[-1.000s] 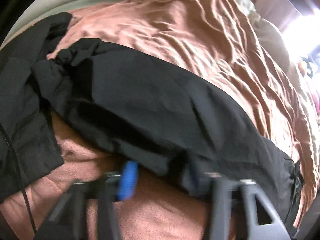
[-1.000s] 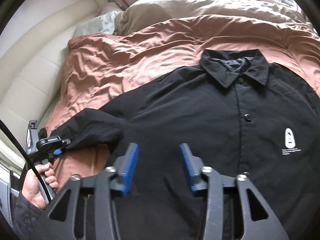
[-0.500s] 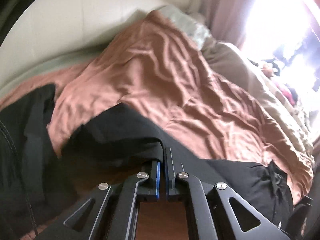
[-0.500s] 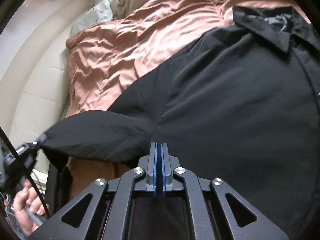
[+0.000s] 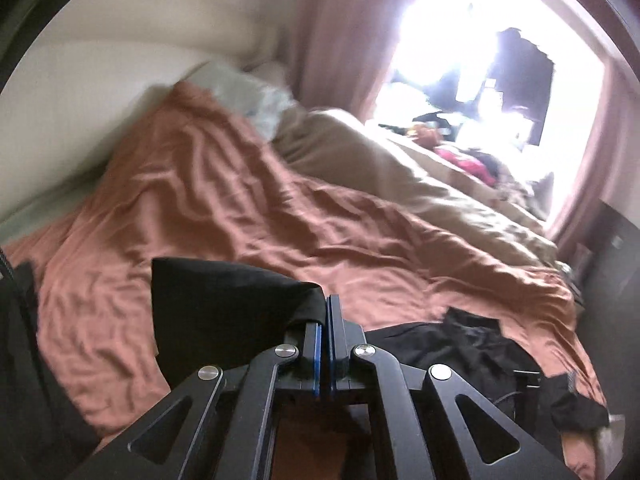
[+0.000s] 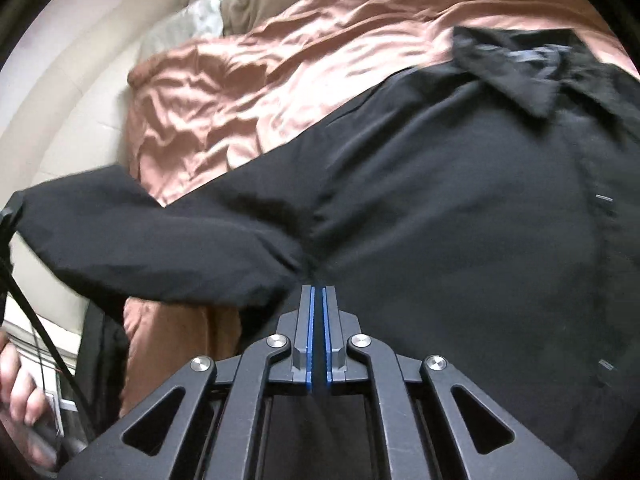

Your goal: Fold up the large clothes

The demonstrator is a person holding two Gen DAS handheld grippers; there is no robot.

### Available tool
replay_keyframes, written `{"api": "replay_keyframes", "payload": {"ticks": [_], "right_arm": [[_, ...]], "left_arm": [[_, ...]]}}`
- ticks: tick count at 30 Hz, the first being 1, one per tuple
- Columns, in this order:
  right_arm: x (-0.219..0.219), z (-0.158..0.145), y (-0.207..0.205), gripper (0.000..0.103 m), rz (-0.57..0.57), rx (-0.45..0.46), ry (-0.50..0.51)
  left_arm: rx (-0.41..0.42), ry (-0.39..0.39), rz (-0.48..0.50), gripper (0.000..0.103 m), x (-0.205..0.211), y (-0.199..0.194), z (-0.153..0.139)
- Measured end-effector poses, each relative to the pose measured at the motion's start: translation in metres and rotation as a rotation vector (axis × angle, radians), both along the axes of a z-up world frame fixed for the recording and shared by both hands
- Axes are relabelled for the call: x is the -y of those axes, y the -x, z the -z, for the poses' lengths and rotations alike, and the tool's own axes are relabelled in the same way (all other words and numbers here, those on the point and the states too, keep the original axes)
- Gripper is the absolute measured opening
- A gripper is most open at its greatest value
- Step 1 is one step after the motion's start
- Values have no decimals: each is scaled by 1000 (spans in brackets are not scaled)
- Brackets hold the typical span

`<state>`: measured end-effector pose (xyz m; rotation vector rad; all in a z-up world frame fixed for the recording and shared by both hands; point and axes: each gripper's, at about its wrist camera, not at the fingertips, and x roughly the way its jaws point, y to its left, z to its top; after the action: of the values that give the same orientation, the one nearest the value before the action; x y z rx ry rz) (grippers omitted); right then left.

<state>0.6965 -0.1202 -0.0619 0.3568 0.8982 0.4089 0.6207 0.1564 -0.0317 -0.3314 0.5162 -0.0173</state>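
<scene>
Your left gripper (image 5: pixel 325 312) has clamped the black shirt's sleeve (image 5: pixel 224 312) and lifted it; your right gripper (image 6: pixel 318 296) now pinches the shirt body (image 6: pixel 440 208).

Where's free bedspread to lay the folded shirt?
Free: rust bedspread between black shirt and pale headboard, up to the beige duvet. Crowded: clutter by the window, dark clothing at the spread's near-right edge.

A home bedroom: a bed with a rumpled rust-coloured duvet (image 5: pixel 224 200), a beige blanket (image 5: pixel 400 184), a padded headboard (image 5: pixel 80 92) and pink curtains (image 5: pixel 332 40) beside a bright window (image 5: pixel 460 60)
</scene>
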Motion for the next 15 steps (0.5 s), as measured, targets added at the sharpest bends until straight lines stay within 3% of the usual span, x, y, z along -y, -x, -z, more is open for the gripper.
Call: {"api": "replay_keyframes", "payload": {"ticks": [1, 3, 5, 6, 9, 15], "right_arm": [[10, -4, 11, 3, 14, 11, -1], [37, -14, 38, 16, 51, 31, 6], [59, -26, 65, 59, 87, 64, -3], [72, -31, 80, 68, 115, 92, -7], [98, -41, 123, 71, 176, 132, -1], [142, -31, 180, 71, 312, 91, -63]], "left_arm": [[12, -6, 28, 2, 9, 0, -4], [27, -18, 70, 2, 25, 0, -9], [42, -12, 118, 2, 41, 2, -13], [48, -13, 149, 2, 52, 3, -15], [63, -26, 207, 2, 75, 6, -23], [53, -78, 360, 2, 132, 11, -31]]}}
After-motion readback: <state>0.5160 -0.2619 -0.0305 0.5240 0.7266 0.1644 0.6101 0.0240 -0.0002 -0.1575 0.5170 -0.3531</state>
